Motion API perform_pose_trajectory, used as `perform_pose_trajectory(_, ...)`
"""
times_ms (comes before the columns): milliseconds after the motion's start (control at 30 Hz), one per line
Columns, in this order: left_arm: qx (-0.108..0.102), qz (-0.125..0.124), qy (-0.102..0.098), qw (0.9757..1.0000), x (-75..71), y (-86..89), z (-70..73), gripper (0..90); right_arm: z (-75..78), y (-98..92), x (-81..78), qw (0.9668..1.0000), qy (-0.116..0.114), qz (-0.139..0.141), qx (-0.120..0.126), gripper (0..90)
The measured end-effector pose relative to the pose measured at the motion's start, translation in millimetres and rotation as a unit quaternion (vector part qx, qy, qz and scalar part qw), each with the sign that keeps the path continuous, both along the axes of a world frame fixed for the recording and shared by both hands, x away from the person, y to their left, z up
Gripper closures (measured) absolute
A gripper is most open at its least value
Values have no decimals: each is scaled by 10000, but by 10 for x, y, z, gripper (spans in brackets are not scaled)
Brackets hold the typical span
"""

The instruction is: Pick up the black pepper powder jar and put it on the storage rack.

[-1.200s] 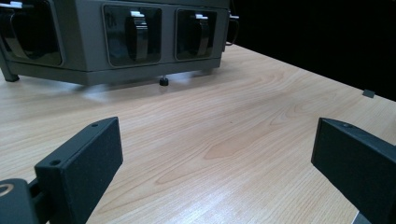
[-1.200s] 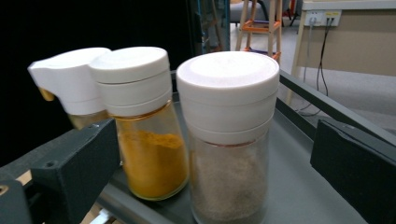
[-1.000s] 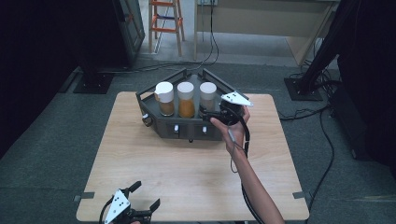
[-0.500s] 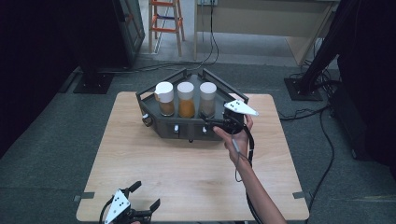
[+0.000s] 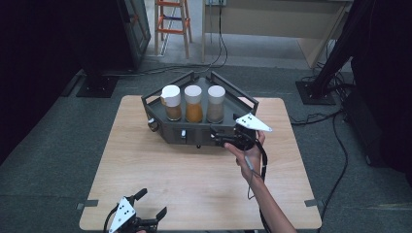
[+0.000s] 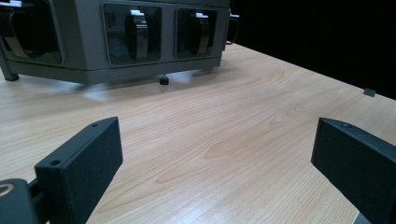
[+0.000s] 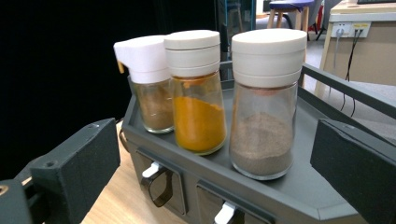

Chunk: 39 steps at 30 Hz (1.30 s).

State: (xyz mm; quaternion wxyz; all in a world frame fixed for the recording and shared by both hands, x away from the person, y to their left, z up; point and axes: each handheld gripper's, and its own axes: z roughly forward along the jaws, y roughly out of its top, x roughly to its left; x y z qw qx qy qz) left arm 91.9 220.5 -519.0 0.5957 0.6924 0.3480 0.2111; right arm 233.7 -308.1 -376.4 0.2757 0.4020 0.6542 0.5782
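Grey rack [image 5: 170, 133], table's 12 o'clock: three spice jars [image 5: 194, 103]. Right gripper [image 5: 217, 137] at rack's 4 o'clock, jaws wide, empty. Left gripper [image 5: 151, 204], table's 7 o'clock, wide, empty.

Each gripper is black, with a pale grey three-cornered plate dotted with small dark marks on top. The right gripper [image 5: 219, 140] trails a thin black cable along the person's bare forearm [image 5: 265, 204]. The left gripper [image 5: 151, 204] has two blocky matte black jaws with a fine grainy surface, each showing a small round screw hole near its upper edge.
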Motion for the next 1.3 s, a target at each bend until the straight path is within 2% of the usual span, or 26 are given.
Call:
perform_pose_trajectory(700, -10, -4, -4, 10000, 1, -1, -8, 18, -253, -103, -368, 9987, -139, 481, 43, 13)
perform_pose_trajectory(1033, -30, 15, -28, 10000, -4, 4, -7, 19, -412, -144, -508, 9975, -101, 675, 177, 13)
perform_pose_trajectory(1300, -32, 20, -30, 10000, -5, 6, -7, 19, -513, -155, -632, 9965, -52, 815, 159, 13)
